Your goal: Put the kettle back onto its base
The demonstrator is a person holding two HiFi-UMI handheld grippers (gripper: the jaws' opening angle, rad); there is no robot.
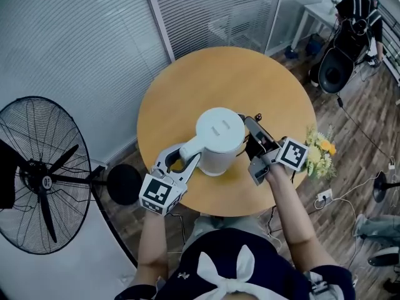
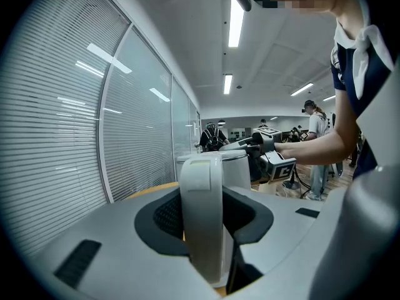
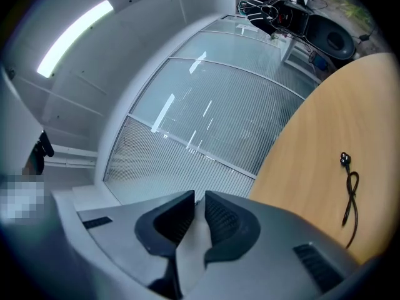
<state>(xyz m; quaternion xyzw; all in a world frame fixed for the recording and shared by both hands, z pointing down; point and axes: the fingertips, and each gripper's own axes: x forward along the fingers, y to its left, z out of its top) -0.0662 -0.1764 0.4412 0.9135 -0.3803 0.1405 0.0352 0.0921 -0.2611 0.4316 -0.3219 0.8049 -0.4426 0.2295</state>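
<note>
Two risks: the left gripper (image 1: 181,159) pinches only the handle (image 2: 203,217) of the white kettle (image 1: 219,139) at the table's (image 1: 250,80) near middle, so it may tilt off its unseen base, and the right gripper (image 3: 199,200), jaws nearly together, could nudge it toward the far cord (image 3: 350,195).

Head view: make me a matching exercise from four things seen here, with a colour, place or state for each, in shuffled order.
Things:
1 kettle
2 fan
3 flowers
4 left claw

Descriptions:
a yellow, beside the table's right edge
b closed on the handle
c white
d black, standing on the floor at left

Pairs: 1-c; 2-d; 3-a; 4-b
</note>
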